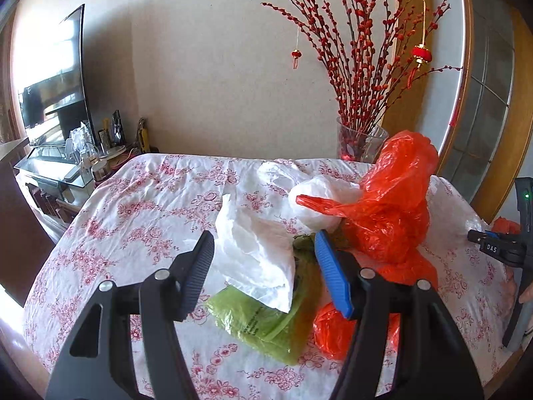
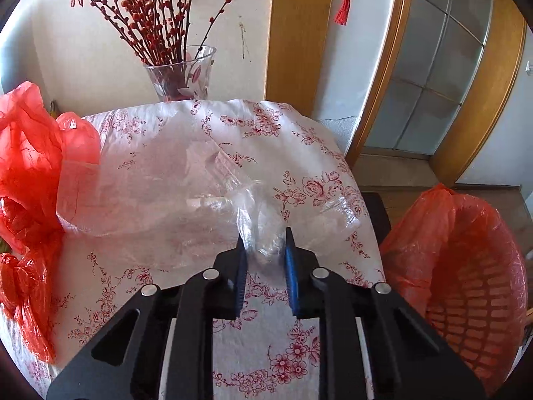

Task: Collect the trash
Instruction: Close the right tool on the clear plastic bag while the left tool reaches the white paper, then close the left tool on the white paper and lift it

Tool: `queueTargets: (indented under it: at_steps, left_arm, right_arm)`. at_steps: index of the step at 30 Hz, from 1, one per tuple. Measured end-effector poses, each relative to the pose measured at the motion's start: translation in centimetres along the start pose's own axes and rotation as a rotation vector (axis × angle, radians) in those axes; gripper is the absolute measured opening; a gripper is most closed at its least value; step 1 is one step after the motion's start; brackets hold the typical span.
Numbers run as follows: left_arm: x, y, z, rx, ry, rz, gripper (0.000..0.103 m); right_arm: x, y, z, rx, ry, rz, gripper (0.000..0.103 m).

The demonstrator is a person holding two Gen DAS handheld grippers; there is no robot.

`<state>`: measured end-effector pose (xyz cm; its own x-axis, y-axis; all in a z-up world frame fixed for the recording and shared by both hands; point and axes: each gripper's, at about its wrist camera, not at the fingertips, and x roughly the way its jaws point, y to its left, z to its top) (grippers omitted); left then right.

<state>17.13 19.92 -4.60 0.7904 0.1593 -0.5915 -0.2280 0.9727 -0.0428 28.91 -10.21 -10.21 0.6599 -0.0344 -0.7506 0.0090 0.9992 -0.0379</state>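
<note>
Several plastic bags lie on a table under a pink floral cloth (image 1: 150, 206). My left gripper (image 1: 263, 236) is open, its fingers on either side of a crumpled white bag (image 1: 256, 260) without pressing it. A green bag (image 1: 260, 323) lies beneath that, a red wad (image 1: 333, 330) is at its right, and a big red bag (image 1: 393, 200) and another white bag (image 1: 319, 200) sit behind. My right gripper (image 2: 264, 235) is shut on a bunched end of a clear plastic bag (image 2: 150, 186). A waste basket (image 2: 483, 300) lined with red plastic stands beside the table at the right.
A glass vase (image 2: 181, 73) of red berry branches stands at the table's far edge against the wall. A television (image 1: 53, 83) and a cluttered glass stand are off to the left. A door with frosted glass (image 2: 433, 66) is behind the basket. The red bag (image 2: 30, 166) fills the left of the right wrist view.
</note>
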Motion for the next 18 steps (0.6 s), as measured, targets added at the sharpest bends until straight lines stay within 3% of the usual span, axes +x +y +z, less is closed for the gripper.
queueTargets:
  at_steps: [18]
  left_arm:
    - [5.1,2.1,0.4,-0.082,0.148,0.010,0.061]
  right_arm:
    - [-3.5,-1.5,-2.6,0.062,-0.024,0.003,0.018]
